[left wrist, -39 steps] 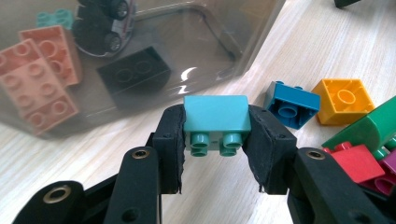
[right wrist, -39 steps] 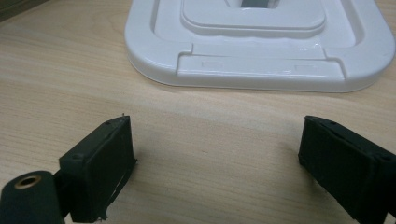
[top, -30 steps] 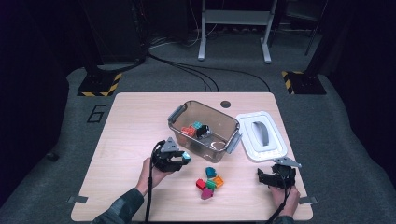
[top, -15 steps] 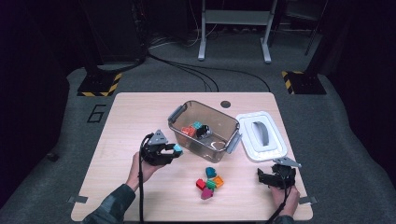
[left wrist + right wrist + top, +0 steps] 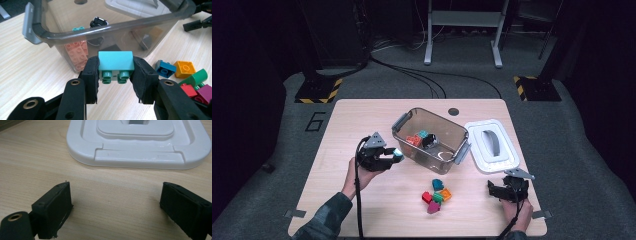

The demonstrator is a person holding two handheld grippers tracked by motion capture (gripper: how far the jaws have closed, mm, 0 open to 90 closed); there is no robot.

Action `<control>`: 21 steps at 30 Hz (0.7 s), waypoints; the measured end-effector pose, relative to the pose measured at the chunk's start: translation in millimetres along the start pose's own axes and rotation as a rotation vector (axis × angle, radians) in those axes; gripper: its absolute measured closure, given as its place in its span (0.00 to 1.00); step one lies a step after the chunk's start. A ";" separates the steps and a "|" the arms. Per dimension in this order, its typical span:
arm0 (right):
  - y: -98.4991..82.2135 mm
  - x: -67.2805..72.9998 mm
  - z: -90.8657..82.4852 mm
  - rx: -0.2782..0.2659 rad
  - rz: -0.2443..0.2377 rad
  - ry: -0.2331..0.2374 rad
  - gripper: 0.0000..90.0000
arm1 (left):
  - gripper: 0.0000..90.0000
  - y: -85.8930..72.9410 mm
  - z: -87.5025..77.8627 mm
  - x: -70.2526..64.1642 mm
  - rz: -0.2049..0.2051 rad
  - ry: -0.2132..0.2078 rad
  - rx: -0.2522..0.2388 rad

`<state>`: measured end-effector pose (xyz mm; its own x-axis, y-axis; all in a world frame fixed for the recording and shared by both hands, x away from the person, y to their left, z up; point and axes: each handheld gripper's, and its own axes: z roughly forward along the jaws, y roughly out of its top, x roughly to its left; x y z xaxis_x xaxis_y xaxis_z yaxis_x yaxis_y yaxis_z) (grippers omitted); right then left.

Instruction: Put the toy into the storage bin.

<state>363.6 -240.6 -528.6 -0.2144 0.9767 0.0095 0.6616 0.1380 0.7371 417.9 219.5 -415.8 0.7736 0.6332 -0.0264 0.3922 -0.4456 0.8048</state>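
Note:
My left gripper (image 5: 391, 158) (image 5: 115, 75) is shut on a teal brick (image 5: 115, 64) (image 5: 398, 154), studs facing the camera, held just outside the near-left wall of the clear bin (image 5: 432, 141) (image 5: 75, 30). Inside the bin lie a salmon brick (image 5: 76, 51), a small teal piece (image 5: 78, 29) and a black round object (image 5: 98, 22). A pile of loose bricks (image 5: 436, 195) sits on the table in front of the bin; blue (image 5: 165, 68), orange (image 5: 185, 68), green (image 5: 197, 78) and magenta (image 5: 205, 91) ones show. My right gripper (image 5: 494, 190) (image 5: 115, 207) rests open near the front right, empty.
The bin's white lid (image 5: 490, 145) (image 5: 140, 142) lies flat to the right of the bin, just beyond my right gripper. The wooden table (image 5: 337, 130) has bare room on its left half. Cables and stands sit on the floor behind it.
My left gripper has lifted the teal brick off the table and moved left and away from the pile, toward the bin's left side. The right gripper has stayed put.

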 end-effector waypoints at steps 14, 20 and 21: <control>0.0 0.3 -0.1 0.001 0.004 0.000 0.10 | 0.66 25.4 -19.5 6.4 0.012 0.017 -0.039; 0.0 0.2 -0.1 0.001 0.004 0.000 0.10 | 0.66 41.4 -23.9 8.4 0.033 0.024 -0.048; 0.0 0.3 -0.1 0.001 0.004 -0.001 0.10 | 0.66 44.1 -24.5 9.1 0.036 0.022 -0.043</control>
<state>363.4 -240.4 -528.5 -0.2113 0.9773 0.0121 0.6634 0.1343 0.7362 430.0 221.1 -366.1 0.7755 0.6311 0.0162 0.3421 -0.4416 0.8294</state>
